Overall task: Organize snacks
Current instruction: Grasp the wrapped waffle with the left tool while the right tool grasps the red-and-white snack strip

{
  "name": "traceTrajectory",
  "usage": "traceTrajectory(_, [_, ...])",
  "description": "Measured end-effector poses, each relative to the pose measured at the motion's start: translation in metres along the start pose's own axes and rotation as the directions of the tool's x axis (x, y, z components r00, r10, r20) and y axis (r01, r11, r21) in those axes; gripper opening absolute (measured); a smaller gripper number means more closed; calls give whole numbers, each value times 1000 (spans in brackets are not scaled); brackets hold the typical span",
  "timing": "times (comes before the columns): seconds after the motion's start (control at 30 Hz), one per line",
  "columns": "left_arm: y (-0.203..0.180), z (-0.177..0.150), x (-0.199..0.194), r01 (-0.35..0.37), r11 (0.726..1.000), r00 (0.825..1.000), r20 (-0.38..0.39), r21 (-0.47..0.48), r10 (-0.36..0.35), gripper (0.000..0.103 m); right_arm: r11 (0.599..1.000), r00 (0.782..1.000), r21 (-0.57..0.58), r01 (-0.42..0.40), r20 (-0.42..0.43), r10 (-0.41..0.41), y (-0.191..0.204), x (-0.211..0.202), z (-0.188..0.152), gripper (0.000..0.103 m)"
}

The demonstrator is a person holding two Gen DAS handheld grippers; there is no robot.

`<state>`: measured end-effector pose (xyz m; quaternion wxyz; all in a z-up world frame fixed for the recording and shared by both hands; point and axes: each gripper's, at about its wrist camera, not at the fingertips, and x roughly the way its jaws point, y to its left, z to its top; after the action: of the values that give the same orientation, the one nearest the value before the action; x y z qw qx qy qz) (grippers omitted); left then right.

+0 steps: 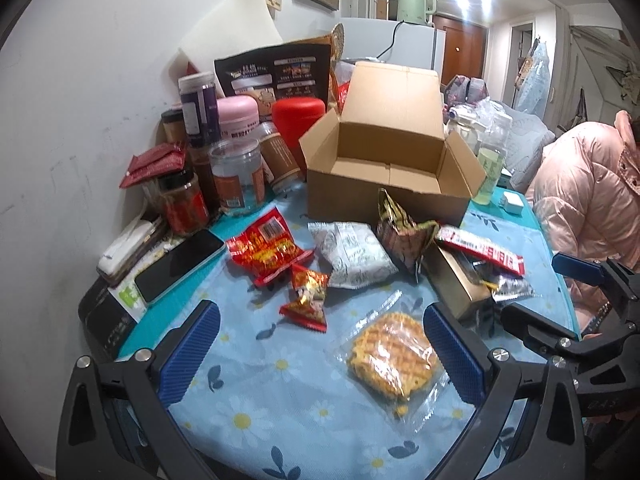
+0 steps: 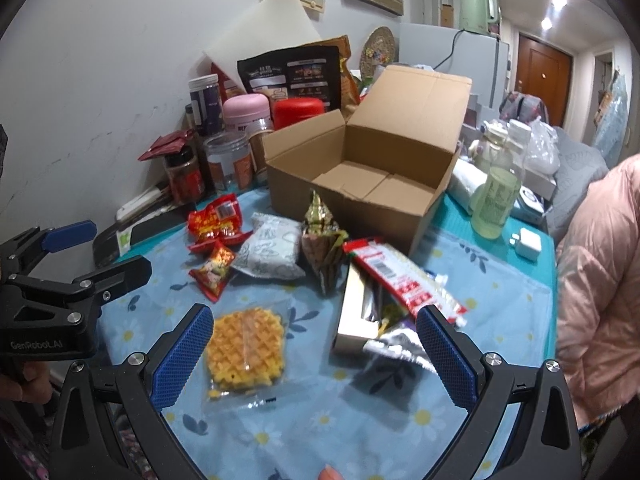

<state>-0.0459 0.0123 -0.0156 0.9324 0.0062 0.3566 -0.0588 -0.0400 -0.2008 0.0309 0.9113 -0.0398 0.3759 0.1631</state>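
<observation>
Snacks in crinkled wrappers scattered on blue daisy-print table [image 1: 280,408] before open brown cardboard box [image 1: 380,184], empty. Golden grid-textured waffle in clear plastic [image 1: 394,354] nearest. Left hand-held gripper [image 1: 320,356] spread wide, ribbed blue pads, gripping nothing; right hand-held gripper [image 2: 314,354] likewise wide, touching nothing. Silver foil packet [image 2: 394,346] blurred, part hidden behind right pad.

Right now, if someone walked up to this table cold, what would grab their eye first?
Probably the open cardboard box, empty, at the middle of the table with its lid flap up. In front of it snack packets lie scattered on the flowered cloth, the yellow waffle in clear wrap nearest, between the red packets on the left and the small tray on the right. Both grippers, left and right, are open and hold nothing.
</observation>
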Motion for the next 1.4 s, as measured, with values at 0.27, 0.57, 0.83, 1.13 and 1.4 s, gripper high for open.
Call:
traceTrajectory(0.27, [-6,-15,17,66,998,996,-68,8,-65,103,1000,998,24,-5,-55,6,-2,11,-25,103])
traceTrajectory(0.57, [-27,-20,46,176,979,977,-137,98,-162,103,997,996,74,8,-87,-1,-12,21,-47,103])
traceTrajectory(0.83, [-50,-28,72,252,945,954,-217,208,-207,103,998,990,57,8,-143,1,-18,34,-62,103])
traceTrajectory(1.13, [-60,-30,108,282,937,923,-326,206,-206,103,1000,981,25,7,-194,-2,-24,50,-65,103])
traceTrajectory(1.4, [-67,-32,129,301,926,898,-395,227,-195,103,999,976,50,-18,-217,28,-37,62,-60,103])
